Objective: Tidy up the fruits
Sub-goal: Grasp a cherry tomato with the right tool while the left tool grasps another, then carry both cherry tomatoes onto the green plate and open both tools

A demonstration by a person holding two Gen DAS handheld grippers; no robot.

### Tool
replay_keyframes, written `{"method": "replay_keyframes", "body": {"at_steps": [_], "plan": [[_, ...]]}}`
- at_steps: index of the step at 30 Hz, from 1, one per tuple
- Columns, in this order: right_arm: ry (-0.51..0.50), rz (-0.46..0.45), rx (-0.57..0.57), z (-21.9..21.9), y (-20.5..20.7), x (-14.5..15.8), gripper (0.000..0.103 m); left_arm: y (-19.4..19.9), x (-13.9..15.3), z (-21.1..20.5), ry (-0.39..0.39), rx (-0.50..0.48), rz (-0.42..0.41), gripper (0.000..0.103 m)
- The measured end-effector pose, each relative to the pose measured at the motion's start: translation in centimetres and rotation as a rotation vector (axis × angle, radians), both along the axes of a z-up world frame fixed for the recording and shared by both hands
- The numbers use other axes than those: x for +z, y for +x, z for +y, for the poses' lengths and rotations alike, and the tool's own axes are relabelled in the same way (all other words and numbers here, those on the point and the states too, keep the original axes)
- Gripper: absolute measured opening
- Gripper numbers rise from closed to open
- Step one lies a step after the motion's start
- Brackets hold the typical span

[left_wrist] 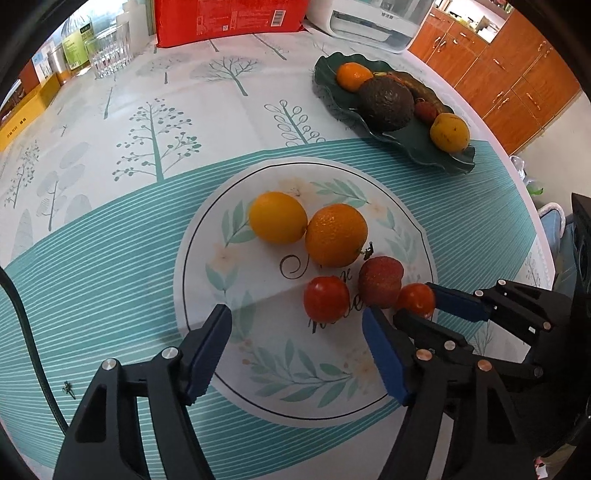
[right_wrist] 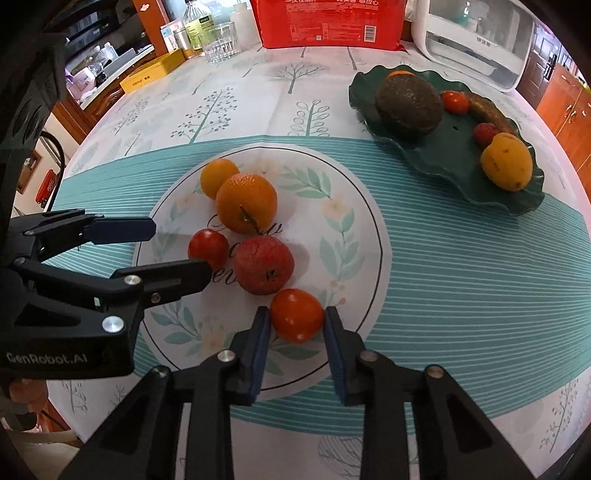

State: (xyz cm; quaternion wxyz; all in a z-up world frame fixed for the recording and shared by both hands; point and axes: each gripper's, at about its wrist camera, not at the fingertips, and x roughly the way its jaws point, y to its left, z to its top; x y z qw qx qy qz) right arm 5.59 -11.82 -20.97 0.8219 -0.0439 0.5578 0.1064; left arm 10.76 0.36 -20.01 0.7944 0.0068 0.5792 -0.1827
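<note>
A kitchen table [right_wrist: 461, 266] under a tree-printed cloth fills both views, with a red package [right_wrist: 328, 22] and a white appliance [right_wrist: 476, 37] at its far edge. A dark green leaf-shaped tray [right_wrist: 436, 155] holds an avocado [right_wrist: 408, 105] and small fruits. On the cloth's printed floral circle [right_wrist: 351, 229] lie an orange [right_wrist: 246, 203], a lemon [left_wrist: 277, 217], a reddish fruit [right_wrist: 264, 270] and two cherry tomatoes. The left gripper [left_wrist: 295, 325] stands released around one tomato [left_wrist: 326, 299]. The right gripper [right_wrist: 297, 323] is clenched on the other tomato [right_wrist: 297, 315].
</note>
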Motion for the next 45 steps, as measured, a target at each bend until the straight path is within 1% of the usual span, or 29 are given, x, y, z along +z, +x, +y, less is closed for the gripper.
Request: {"method": "replay_keyframes", "body": {"at_steps": [3,5,7,8,15,17,18,19,23,30,33,37,40,45], "plan": [[0.003,-0.003,-0.01,-0.3,-0.1,0.0,0.029,0.1,-0.4,-0.3,-0.002,-0.002,0.007,0.065],[0.008,-0.002,-0.022,-0.7,-0.1,0.0,0.029,0.1,-0.6,-0.6,-0.003,-0.003,0.014,0.059],[0.014,0.0,-0.03,-1.1,-0.1,0.1,0.029,0.1,-0.7,-0.9,0.004,-0.004,0.005,0.056],[0.016,0.0,-0.034,-1.3,-0.2,0.1,0.029,0.1,-0.7,-1.0,0.008,-0.006,0.001,0.052],[0.03,-0.004,-0.047,-1.9,-0.3,0.3,0.029,0.4,-0.9,-1.9,0.016,-0.001,-0.004,0.04],[0.035,-0.003,-0.05,-2.1,-0.3,0.3,0.029,0.5,-0.9,-2.2,0.015,-0.002,-0.002,0.032],[0.037,-0.004,-0.052,-2.2,-0.3,0.3,0.029,0.5,-0.9,-2.2,0.015,-0.004,-0.002,0.03],[0.038,-0.004,-0.052,-2.3,-0.4,0.4,0.029,0.5,-0.9,-2.3,0.016,-0.008,-0.001,0.025],[0.044,-0.005,-0.054,-2.6,-0.6,0.4,0.029,0.3,-0.8,-2.4,0.03,-0.009,-0.011,0.024],[0.059,-0.006,-0.06,-3.2,-1.0,0.6,0.028,0.0,-0.8,-2.2,0.015,0.012,0.013,0.024],[0.067,-0.011,-0.061,-3.4,-1.0,0.9,0.028,-0.6,-0.4,-2.0,0.004,0.019,0.02,0.024],[0.078,-0.018,-0.063,-3.7,-1.2,1.6,0.028,-1.3,0.8,-2.1,-0.007,0.018,0.017,0.024],[0.084,-0.029,-0.062,-4.0,-1.2,2.4,0.028,-1.6,2.0,-2.5,-0.021,0.019,-0.002,0.024],[0.088,-0.069,-0.062,-4.8,-0.8,4.8,0.028,-1.0,5.0,-3.5,-0.048,0.017,-0.04,0.024]]}}
